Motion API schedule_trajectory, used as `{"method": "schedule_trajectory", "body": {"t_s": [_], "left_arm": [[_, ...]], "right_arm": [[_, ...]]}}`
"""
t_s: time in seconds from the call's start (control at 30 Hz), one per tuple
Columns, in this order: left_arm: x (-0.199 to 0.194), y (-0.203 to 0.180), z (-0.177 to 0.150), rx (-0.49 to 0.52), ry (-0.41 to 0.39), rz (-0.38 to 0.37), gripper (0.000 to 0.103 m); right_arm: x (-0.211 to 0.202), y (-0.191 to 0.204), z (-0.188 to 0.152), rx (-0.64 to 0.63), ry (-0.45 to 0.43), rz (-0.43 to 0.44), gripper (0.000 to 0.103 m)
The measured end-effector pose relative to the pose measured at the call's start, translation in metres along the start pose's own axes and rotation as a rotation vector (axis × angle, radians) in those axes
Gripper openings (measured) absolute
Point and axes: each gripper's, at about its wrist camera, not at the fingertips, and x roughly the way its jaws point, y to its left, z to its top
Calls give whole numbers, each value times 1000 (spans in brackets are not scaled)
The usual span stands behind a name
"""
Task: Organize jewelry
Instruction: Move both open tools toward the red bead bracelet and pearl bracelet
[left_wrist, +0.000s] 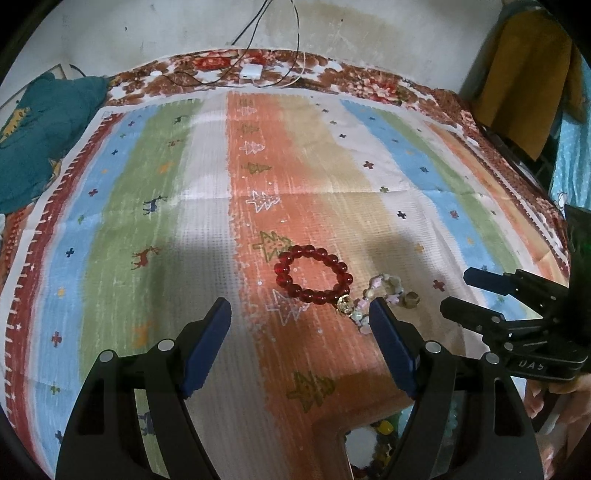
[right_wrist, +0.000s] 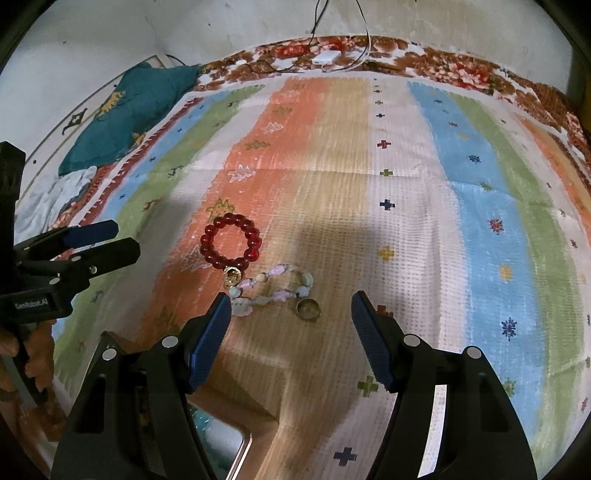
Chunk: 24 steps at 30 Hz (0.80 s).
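Observation:
A red bead bracelet (left_wrist: 314, 275) with a gold charm lies on the striped cloth; it also shows in the right wrist view (right_wrist: 231, 242). Touching it lies a pale pink and green bead bracelet (left_wrist: 382, 291) (right_wrist: 273, 288), with a small metal ring (left_wrist: 410, 299) (right_wrist: 307, 308) beside it. My left gripper (left_wrist: 300, 314) is open and empty, just short of the red bracelet. My right gripper (right_wrist: 290, 306) is open and empty, its jaws either side of the pale bracelet and ring, above them. A box of jewelry (left_wrist: 380, 439) (right_wrist: 221, 443) sits below both grippers, mostly hidden.
The striped cloth (left_wrist: 207, 177) covers a bed with a floral border. A teal pillow (left_wrist: 40, 136) lies at the far left. A white charger (left_wrist: 252, 71) and cables lie at the far edge by the wall. Yellow clothing (left_wrist: 524, 74) hangs at the right.

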Motion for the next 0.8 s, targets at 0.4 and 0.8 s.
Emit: {"method": "schedule_trajectory", "body": {"t_s": [0.4, 0.8], "left_arm": [[25, 4, 9, -19, 38, 16, 76], [62, 9, 16, -13, 120, 22, 76]], "right_arm": [[23, -6, 9, 19, 64, 21, 67], [53, -16, 13, 30, 138, -32, 67]]}}
